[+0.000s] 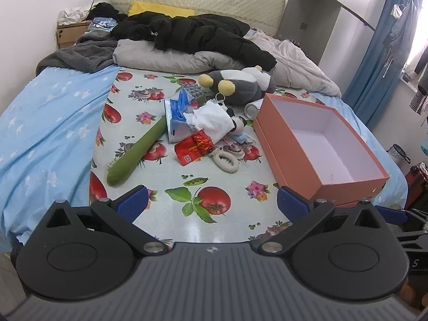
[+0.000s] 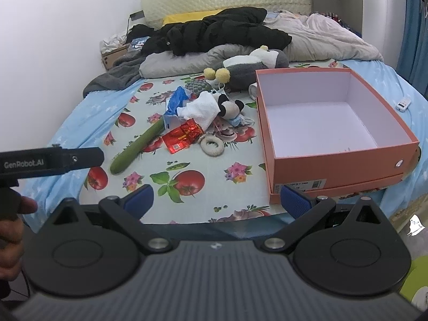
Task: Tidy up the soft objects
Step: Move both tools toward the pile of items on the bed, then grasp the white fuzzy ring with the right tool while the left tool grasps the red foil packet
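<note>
Sitting on bed (image 1: 40,123): orange box (image 2: 339,157); toys beside.

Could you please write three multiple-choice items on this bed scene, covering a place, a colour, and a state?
1. Where does the cucumber lie relative to the box?
A. inside it
B. to its left
C. on top of it

2. What colour is the box outside?
A. orange
B. green
C. black

3. How are the left gripper and right gripper?
A. both open
B. both shut
C. one holding a toy

Answers: B, it lies left of the pile; A, the walls are orange; A, both pairs of fingers are spread with nothing between.
</note>
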Demonstrator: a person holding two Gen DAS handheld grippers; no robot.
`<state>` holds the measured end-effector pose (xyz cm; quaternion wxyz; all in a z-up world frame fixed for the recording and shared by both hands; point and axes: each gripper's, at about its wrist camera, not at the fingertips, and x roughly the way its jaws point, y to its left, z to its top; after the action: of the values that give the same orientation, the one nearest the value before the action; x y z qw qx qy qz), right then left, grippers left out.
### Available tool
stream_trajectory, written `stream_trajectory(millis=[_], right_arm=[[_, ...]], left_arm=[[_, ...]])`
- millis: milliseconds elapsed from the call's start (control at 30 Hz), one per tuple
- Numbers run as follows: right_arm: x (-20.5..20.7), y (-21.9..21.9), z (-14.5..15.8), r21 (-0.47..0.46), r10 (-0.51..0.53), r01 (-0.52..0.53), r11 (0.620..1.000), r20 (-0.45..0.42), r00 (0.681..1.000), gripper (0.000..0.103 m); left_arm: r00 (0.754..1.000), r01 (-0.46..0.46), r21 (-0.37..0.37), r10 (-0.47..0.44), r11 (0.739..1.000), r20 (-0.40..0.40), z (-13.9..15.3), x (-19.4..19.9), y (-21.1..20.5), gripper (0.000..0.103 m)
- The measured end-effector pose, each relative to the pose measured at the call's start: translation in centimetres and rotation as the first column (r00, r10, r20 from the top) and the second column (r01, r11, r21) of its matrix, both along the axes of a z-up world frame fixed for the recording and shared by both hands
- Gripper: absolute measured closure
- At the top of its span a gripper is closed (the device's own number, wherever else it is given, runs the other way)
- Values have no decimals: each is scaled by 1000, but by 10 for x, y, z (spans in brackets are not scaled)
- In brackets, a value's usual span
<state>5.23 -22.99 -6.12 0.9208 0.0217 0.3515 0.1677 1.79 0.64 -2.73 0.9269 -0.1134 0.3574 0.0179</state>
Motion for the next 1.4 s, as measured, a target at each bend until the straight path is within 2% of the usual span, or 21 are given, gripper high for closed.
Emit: stream_trajectory(millis=[367,467,700,767,867,900,1167,1400], right_arm=[[9,0,-11,33,1,0,999,-30,1000,0],[17,7,-14,33,25,-24,999,-35,999,6],[45,31,-26,13,83,-82,997,-51,995,10],[56,36,-31,13,93,-93,996,-61,994,11],[74,46,-41,-4,108,-108,994,-73,991,22],[81,49,-44,-11,111,-112,994,-80,991,23],[132,72,-73,-48,156,-163,986,-119,981,23],[177,87,-97,-61,185,-193,979,-122,975,22]], left_arm=[[1000,-7,-17,6,1000,-14,-15,10,6,0],[1000,-9,-11,9,1000,-9,-20,16,9,0],[1000,-13,-24,13,1000,-21,-38,42,19,0],[1000,-11,-21,10,1000,-25,-44,53,22,0],[999,-8,-15,7,1000,-33,-56,73,27,0],[999,-6,-13,5,1000,-39,-61,81,29,1],[997,13,-24,-15,1000,-78,-97,147,52,9],[993,34,-68,-42,997,-114,-130,206,68,22]])
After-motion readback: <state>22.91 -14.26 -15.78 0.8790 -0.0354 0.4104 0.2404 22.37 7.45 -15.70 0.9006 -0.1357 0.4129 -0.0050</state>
